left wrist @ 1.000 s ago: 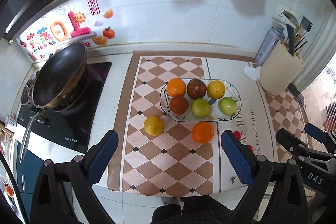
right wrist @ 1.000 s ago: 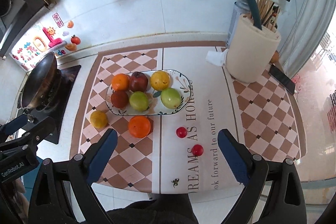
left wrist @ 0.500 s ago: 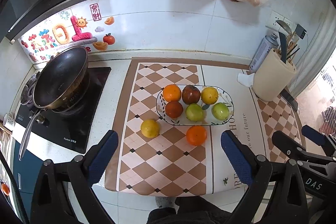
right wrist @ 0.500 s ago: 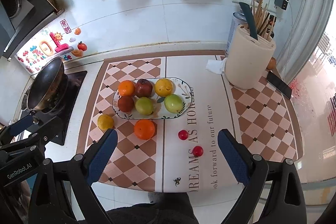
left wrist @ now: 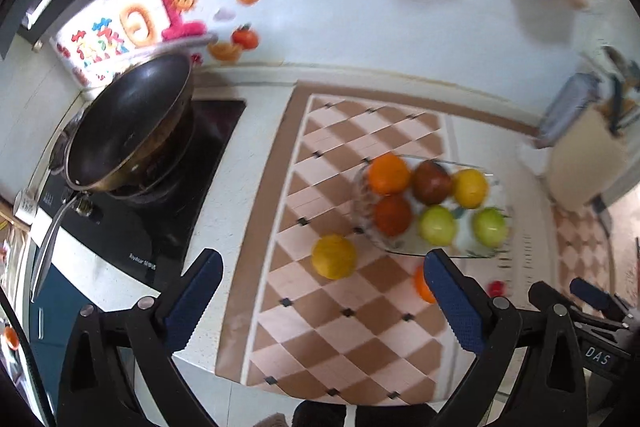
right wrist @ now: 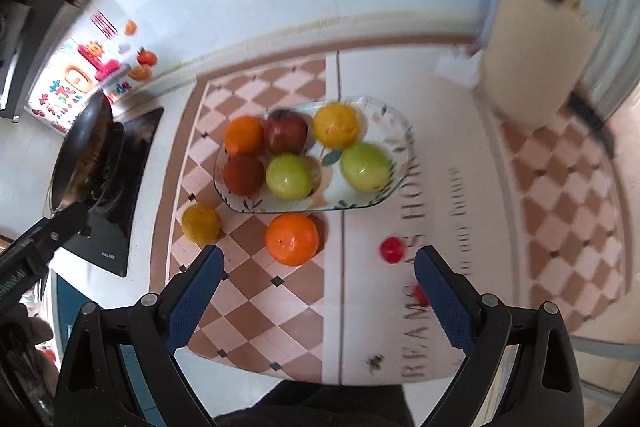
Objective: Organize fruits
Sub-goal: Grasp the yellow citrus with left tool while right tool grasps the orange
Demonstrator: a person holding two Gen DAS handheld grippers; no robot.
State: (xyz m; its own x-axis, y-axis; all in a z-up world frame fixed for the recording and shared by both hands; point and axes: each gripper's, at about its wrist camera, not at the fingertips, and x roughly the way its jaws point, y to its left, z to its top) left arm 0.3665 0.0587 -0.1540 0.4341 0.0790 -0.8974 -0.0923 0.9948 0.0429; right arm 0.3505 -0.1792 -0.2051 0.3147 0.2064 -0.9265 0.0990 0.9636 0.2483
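A patterned glass plate (right wrist: 394, 131) (left wrist: 362, 227) on the checked mat holds several fruits: oranges, dark red ones, green apples. On the mat in front of it lie a yellow fruit (left wrist: 333, 256) (right wrist: 201, 223), an orange (right wrist: 292, 239) (left wrist: 421, 285) and two small red fruits (right wrist: 391, 249) (right wrist: 420, 294). My left gripper (left wrist: 323, 301) is open and empty, above the mat just short of the yellow fruit. My right gripper (right wrist: 319, 291) is open and empty, just short of the orange.
A black wok (left wrist: 128, 125) sits on a dark cooktop (left wrist: 132, 235) at the left. A cream utensil holder (right wrist: 536, 51) stands at the back right beside a spray can (left wrist: 566, 107). The counter's front edge runs below the mat.
Both grippers have dropped and moved closer to the mat. The left view has swung left toward the yellow fruit; the right one closes on the orange. Both stay open.
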